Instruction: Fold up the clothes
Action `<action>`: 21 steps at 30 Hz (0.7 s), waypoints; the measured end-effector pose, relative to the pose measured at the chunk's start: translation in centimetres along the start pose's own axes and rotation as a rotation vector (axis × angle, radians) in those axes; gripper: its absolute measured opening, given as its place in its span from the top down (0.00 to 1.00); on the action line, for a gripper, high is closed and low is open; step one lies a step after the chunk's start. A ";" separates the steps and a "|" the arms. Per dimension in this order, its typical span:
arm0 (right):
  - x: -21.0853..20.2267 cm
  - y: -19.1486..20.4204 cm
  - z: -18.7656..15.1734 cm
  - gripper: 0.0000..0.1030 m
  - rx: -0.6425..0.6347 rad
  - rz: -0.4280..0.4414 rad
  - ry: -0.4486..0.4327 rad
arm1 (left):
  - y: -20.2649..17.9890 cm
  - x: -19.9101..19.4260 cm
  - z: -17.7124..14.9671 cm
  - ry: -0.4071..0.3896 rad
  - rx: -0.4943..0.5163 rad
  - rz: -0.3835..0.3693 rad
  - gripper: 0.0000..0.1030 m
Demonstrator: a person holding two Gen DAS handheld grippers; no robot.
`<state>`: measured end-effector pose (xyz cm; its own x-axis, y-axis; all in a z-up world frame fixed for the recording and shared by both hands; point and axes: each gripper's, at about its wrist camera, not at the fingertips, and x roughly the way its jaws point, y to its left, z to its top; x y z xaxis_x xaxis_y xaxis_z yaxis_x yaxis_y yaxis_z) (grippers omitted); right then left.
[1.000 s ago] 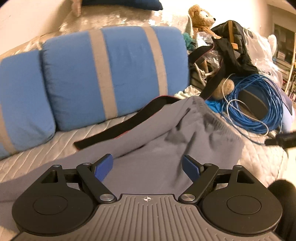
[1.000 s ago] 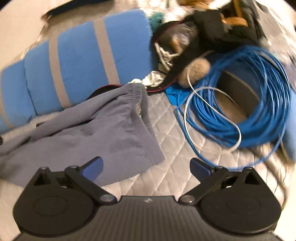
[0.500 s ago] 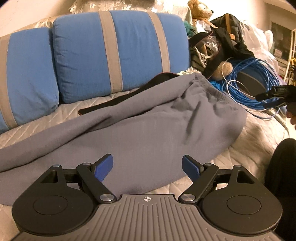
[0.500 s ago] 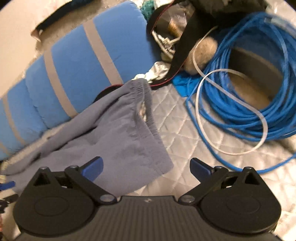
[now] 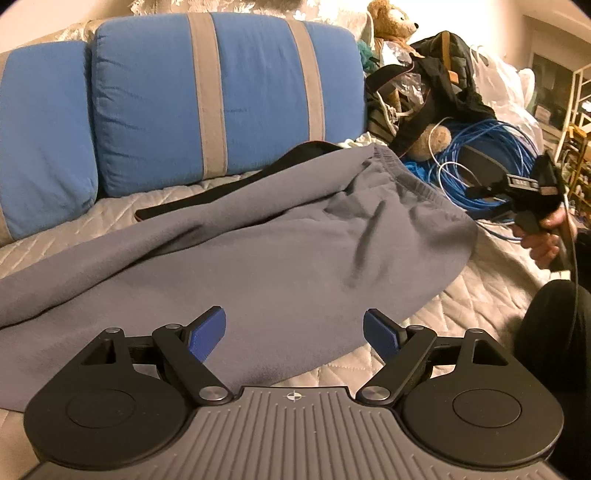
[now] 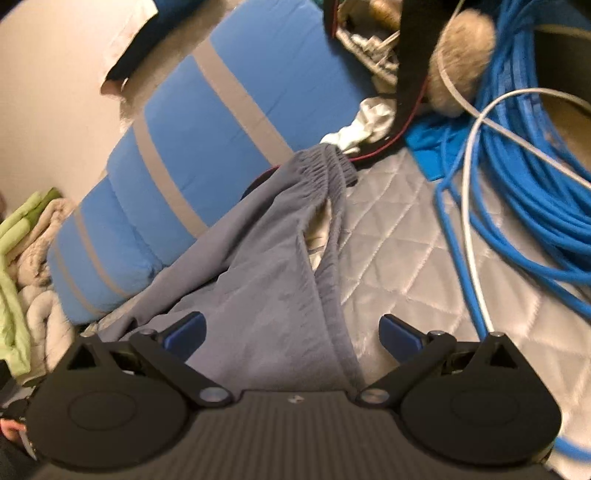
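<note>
Grey fleece: the sweatpants (image 5: 280,251) lie spread across the quilted bed cover (image 5: 480,295), elastic waistband (image 6: 325,166) toward the far edge by the blue striped cushions (image 5: 221,96), legs trailing off toward the left edge. Cloth is rumpled, with a loose ridge running lengthwise and the waist opening gaping; no clean fold visible.

Left gripper (image 5: 295,328): blue pads spread wide, nothing between them, hovering over the near side of the garment. Right gripper (image 6: 291,328): also spread wide and empty, poised above the waistband side; in the left wrist view it shows at the bed's right edge, held in a hand (image 5: 543,240).

Judgement: task is at the start. Garment is laid out but not flattened; smoothing, grasping and every fold remain.

Surroundings: a black strap (image 5: 221,195) lies under the far side of the garment. A blue cable coil (image 6: 535,166) and a teddy bear (image 5: 391,22) sit among clutter at the far right corner, near the waistband.
</note>
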<state>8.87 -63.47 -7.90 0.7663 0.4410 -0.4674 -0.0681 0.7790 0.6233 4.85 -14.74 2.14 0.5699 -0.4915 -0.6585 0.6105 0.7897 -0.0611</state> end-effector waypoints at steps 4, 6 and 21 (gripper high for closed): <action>1.8 -1.1 0.4 0.00 -0.002 0.086 0.057 | 0.3 0.6 -0.3 0.018 -0.002 -0.003 0.21; 2.1 -1.1 0.5 0.00 -0.007 0.133 0.088 | 0.5 0.8 -0.4 0.026 -0.005 -0.001 0.21; -0.8 -0.6 -0.5 0.10 0.211 0.400 0.210 | 0.8 0.6 0.0 0.026 -0.022 0.000 0.21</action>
<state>8.00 -64.05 -8.25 0.5595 0.7841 -0.2687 -0.1827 0.4329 0.8827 5.66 -14.42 1.76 0.5551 -0.4825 -0.6775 0.5981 0.7976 -0.0780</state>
